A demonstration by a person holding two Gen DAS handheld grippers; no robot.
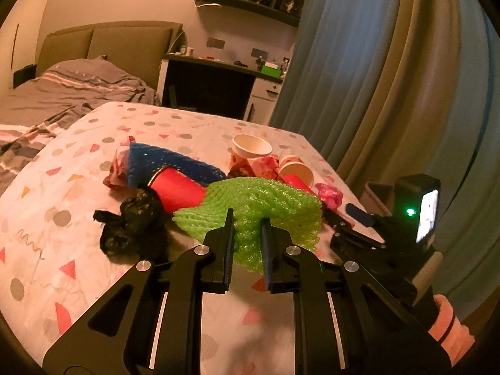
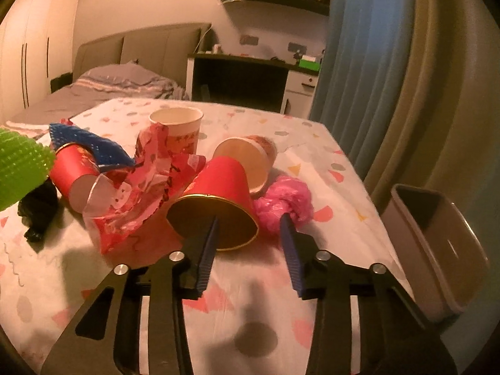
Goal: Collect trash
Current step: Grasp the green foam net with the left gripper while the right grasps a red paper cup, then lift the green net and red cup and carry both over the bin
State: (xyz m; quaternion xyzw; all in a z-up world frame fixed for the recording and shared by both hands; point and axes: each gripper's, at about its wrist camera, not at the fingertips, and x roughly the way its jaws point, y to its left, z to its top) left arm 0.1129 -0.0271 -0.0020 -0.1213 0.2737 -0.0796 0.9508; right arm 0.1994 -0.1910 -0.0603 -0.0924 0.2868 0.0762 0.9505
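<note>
My left gripper (image 1: 247, 218) is shut on a green foam net (image 1: 265, 209) and holds it above the table; the net also shows in the right wrist view (image 2: 18, 172). My right gripper (image 2: 248, 222) is open, its fingers on either side of the rim of a red paper cup (image 2: 218, 200) lying on its side. A pink plastic wad (image 2: 284, 203) lies just right of that cup. Another red cup (image 1: 178, 187), a blue foam net (image 1: 168, 159), a black bag wad (image 1: 131, 225), a torn red wrapper (image 2: 140, 197) and two pale paper cups (image 2: 178, 128) lie on the table.
A grey bin (image 2: 437, 250) stands open at the table's right edge. The patterned tablecloth (image 1: 47, 203) covers the table. A bed (image 1: 62, 93) is behind on the left, a desk (image 1: 218, 78) behind, blue curtains (image 1: 375, 78) on the right.
</note>
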